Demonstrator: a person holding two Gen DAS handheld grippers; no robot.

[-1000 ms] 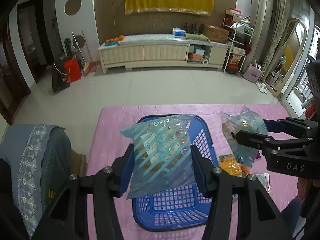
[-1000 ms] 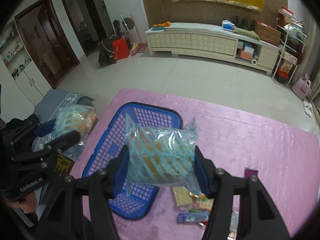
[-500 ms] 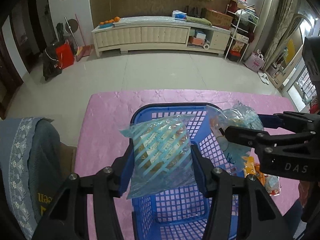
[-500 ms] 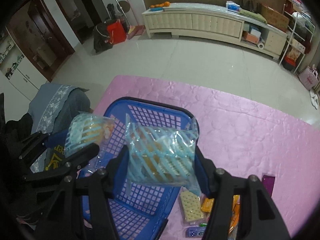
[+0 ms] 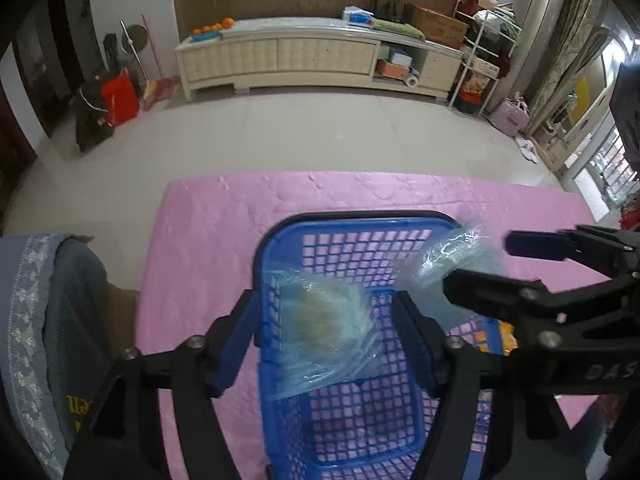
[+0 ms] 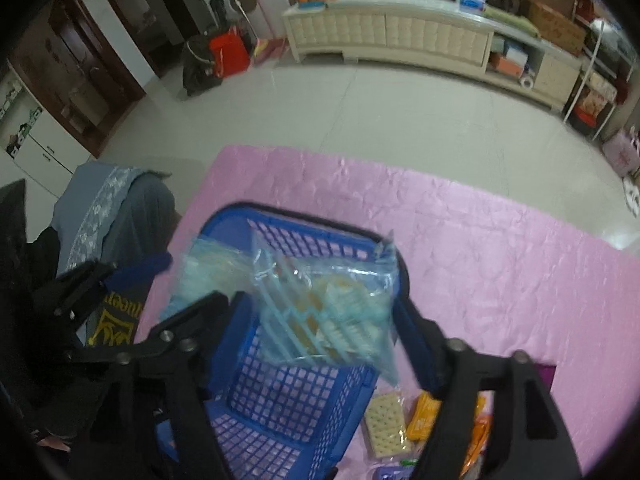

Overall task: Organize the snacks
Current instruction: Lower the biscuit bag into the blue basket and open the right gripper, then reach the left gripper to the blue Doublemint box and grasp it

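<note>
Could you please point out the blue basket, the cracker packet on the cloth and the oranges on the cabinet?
Blue basket [image 5: 352, 220]: left wrist view, far rim.
Cracker packet [image 6: 386, 424]: right wrist view, middle of the packet, right of the basket.
Oranges [image 5: 218, 26]: left wrist view, the cluster at the cabinet's left end.

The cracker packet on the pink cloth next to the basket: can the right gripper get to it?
Probably yes. The cracker packet lies uncovered beside the blue basket, just below the right gripper, whose jaws have just been opening. The striped snack bag between them looks released.
</note>
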